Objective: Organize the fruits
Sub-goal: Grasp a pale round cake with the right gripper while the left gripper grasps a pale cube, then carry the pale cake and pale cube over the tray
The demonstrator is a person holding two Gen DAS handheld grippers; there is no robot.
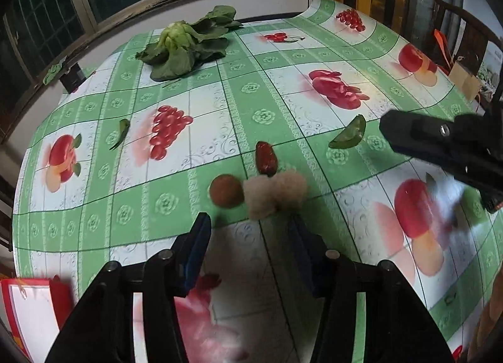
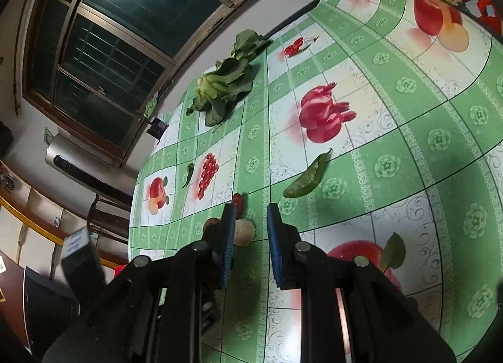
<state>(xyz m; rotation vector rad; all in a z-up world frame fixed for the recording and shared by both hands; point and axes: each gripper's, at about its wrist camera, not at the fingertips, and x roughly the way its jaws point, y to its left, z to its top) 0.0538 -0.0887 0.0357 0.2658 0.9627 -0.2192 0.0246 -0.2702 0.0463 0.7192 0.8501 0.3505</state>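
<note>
Left gripper (image 1: 248,237) lines up on the fruit cluster

Jaws part-open and empty, just short of the pale fuzzy fruit (image 1: 275,195), apparently ready to pinch; right gripper (image 2: 251,237) narrow, empty.

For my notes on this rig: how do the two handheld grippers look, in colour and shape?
Both look alike. The left gripper has a black angular frame with round silver bolt heads and two flat blue finger pads. The right gripper has the same black body, silver bolts and ribbed blue pads. No sleeves or cables show.

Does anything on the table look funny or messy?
Yes. Two loose green leaves lie on the tablecloth, away from the leafy bunch at the far edge. Nothing looks spilled or broken.
</note>
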